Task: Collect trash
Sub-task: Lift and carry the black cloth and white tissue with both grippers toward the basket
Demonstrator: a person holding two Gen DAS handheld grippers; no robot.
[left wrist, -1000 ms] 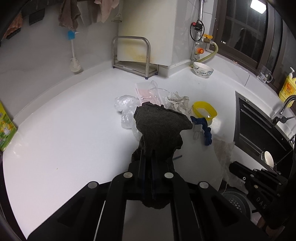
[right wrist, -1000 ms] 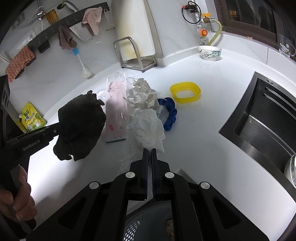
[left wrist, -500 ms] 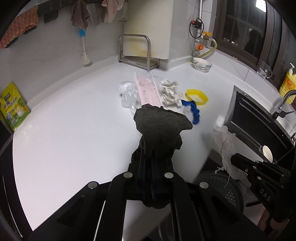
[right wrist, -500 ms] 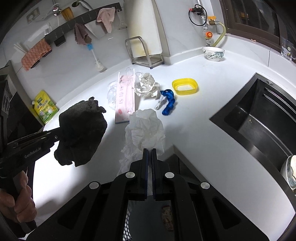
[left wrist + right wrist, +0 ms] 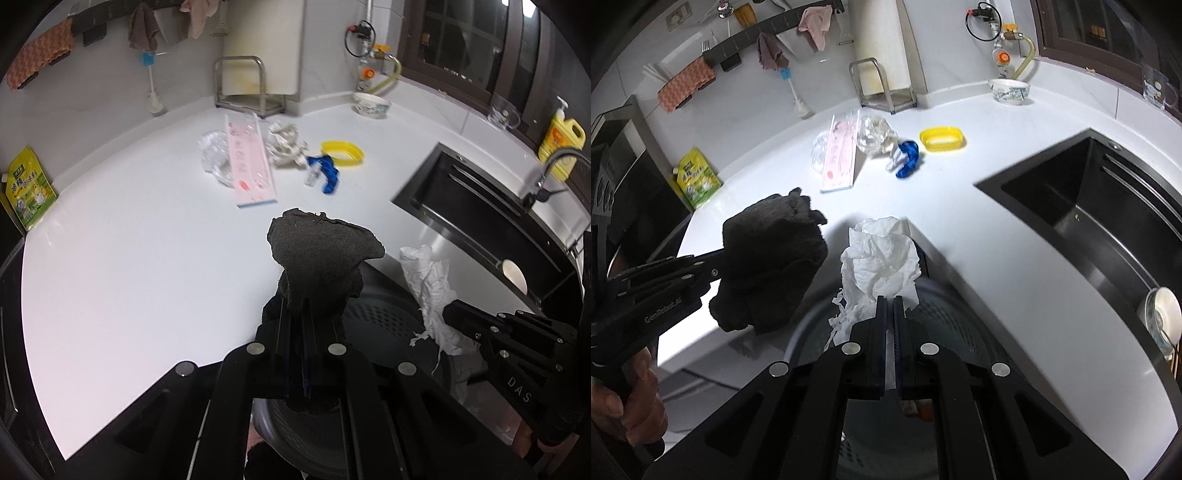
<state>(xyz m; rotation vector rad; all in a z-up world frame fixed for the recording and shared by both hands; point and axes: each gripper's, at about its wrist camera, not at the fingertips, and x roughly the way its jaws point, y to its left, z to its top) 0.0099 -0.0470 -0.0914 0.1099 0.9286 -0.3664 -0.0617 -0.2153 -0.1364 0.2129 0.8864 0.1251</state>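
Reading "GenRobot.AI" on our left gripper point(image 5: 720, 271), we clamp a dark cloth point(image 5: 772, 258). Our right gripper point(image 5: 890, 302), marked "DAS", pinches white tissue point(image 5: 882, 258) over the bin point(image 5: 945, 317).

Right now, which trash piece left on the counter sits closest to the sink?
The yellow oval lid. It lies sink-side of the blue scrap; the crumpled wrapper, pink package and clear bag lie farther away.

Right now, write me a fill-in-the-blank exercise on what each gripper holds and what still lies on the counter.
The left gripper is shut on a dark ____.
The right gripper clamps crumpled white ____.
Both bundles hang over a round perforated ____.
The oval lid on the counter is ____.

Missing: cloth; paper; bin; yellow
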